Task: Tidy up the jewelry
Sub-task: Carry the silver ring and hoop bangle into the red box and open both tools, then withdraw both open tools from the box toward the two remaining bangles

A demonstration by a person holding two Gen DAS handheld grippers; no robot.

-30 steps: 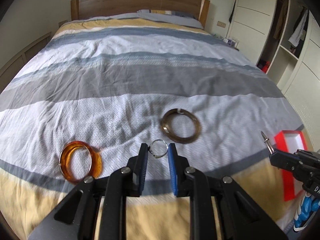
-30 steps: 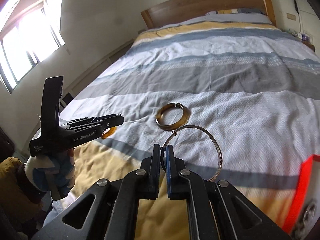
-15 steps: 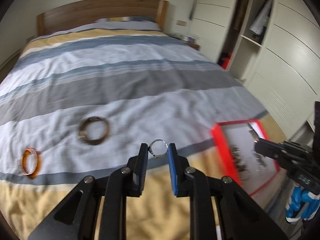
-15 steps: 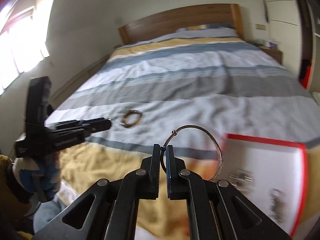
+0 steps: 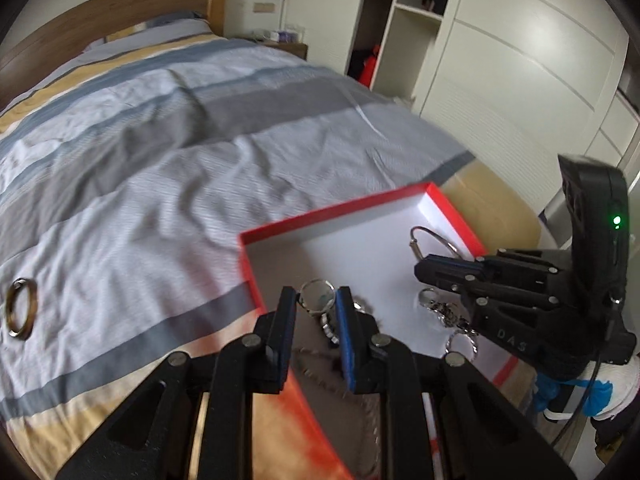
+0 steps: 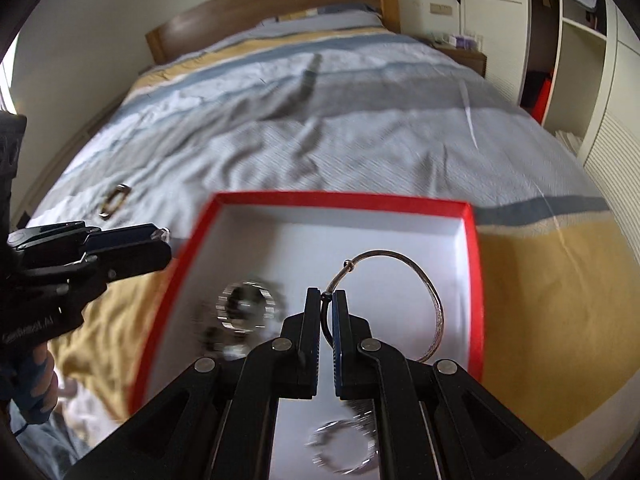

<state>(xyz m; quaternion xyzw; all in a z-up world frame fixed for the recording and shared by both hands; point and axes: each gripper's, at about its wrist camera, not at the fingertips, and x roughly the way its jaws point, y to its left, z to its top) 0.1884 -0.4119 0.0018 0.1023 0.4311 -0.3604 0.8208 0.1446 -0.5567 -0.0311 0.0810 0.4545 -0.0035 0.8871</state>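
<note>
I have a small ring (image 5: 318, 297) pinched between the left gripper (image 5: 316, 316) pads, jaws only partly apart, just the ring's width. The right gripper (image 6: 326, 312) is squeezed nearly closed on the thin wire of a bangle (image 6: 416, 300), gripped close to its little clasp bead so the loop sticks out ahead and to the right. Both pieces hang over the red box (image 6: 474, 280) at the foot of the bed (image 5: 180, 128), where several silvery pieces already lie, blurred. A dark bracelet (image 5: 20, 307) sits on the covers, well apart from the box.

I judge both pieces very light, stiff and slick: bare metal on smooth pads, held at the tips. The ring could twist or pop out if I squeeze harder, so I keep the pressure even. The bangle's thin wire may flex and swing, so the grip by the clasp suits it. Neither looks fragile; a short drop onto the box's white floor should do no harm, though the ring may roll.
</note>
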